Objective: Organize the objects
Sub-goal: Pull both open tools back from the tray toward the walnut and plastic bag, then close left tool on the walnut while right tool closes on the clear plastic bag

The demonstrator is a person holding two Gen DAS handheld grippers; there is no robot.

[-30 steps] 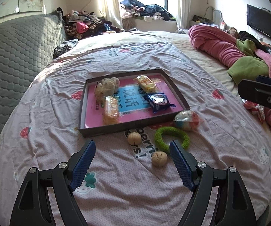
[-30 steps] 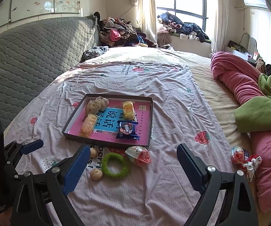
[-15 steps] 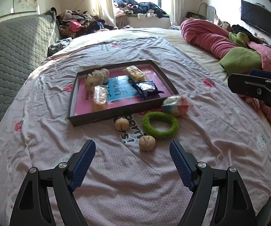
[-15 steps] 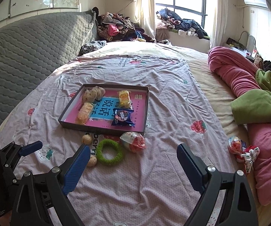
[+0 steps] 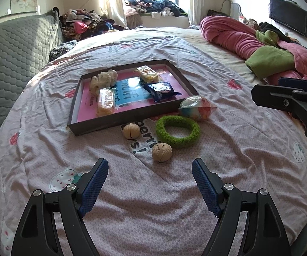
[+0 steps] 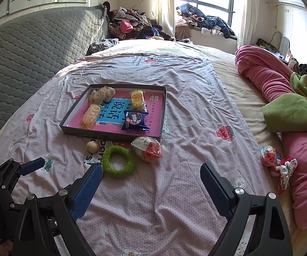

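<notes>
Right wrist view: the nearer walnut [image 5: 162, 152] is hidden behind the left finger of the right claw [image 6: 151, 169], and the left claw [image 6: 28, 166] at that side shows only one blue fingertip, the rest cut off by the frame edge. Left wrist view: the right claw [image 5: 285, 98] enters from the right edge, fingertips out of frame. Print on the tray [image 6: 163, 115] liner, ahead of both claws, is partly covered by snack packets [image 6: 135, 120].
</notes>
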